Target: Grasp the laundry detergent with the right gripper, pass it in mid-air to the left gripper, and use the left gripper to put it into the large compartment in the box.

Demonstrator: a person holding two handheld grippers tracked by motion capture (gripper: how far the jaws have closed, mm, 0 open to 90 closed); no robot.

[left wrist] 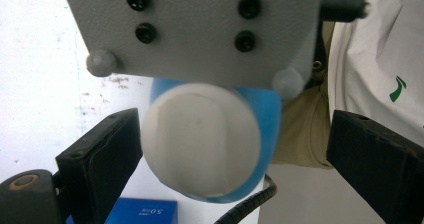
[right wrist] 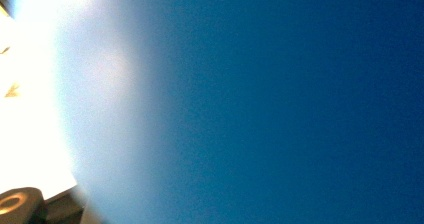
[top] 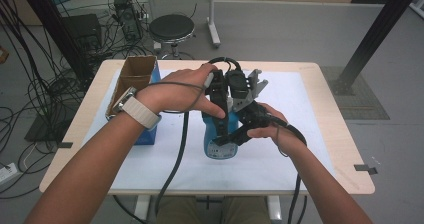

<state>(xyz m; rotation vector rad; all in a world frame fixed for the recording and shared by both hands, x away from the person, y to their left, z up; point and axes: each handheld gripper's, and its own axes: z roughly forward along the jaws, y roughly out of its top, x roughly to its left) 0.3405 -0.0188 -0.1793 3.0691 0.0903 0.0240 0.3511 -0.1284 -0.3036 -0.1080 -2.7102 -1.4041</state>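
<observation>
A blue bottle with a white cap stands upright at the middle of the white mat. My right gripper comes in from the right and is shut on the bottle's side; its view is pressed against the blue wall. Its grey three-cornered plate hangs over the cap. My left gripper points down from above at the bottle's top. Its jaws stand open on either side of the cap, and neither pad touches it.
An open cardboard-lined blue box stands at the mat's left edge, its blue side also in the left gripper view. Cables trail from both grippers toward the front edge. A stool and floor cables lie beyond the table.
</observation>
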